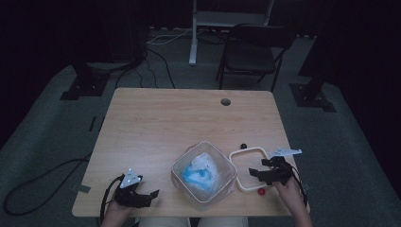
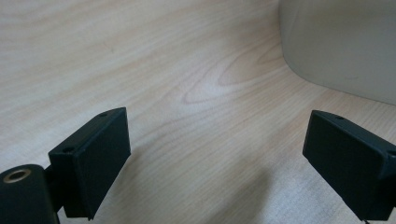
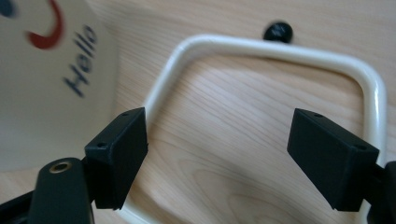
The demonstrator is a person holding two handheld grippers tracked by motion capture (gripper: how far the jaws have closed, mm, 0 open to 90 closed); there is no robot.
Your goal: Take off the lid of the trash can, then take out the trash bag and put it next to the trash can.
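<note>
A clear plastic container (image 1: 204,174) with white and blue stuff inside stands near the table's front edge. Its pale wall (image 2: 341,46) fills the upper right of the left gripper view, and in the right gripper view that wall (image 3: 51,79) carries the word "Hello" in blue. A white square ring (image 1: 250,168) lies flat to the container's right. My right gripper (image 1: 257,174) hovers open over the ring (image 3: 275,51), jaws wide with bare wood between them. My left gripper (image 1: 151,195) rests open at the front left, nothing between its jaws (image 2: 215,158).
A small black knob (image 1: 243,146) lies just beyond the ring (image 3: 278,31), and a small red piece (image 1: 260,191) lies at its near edge. The table (image 1: 156,123) has a round hole (image 1: 225,101) near its far edge. A dark chair (image 1: 250,52) stands behind the table.
</note>
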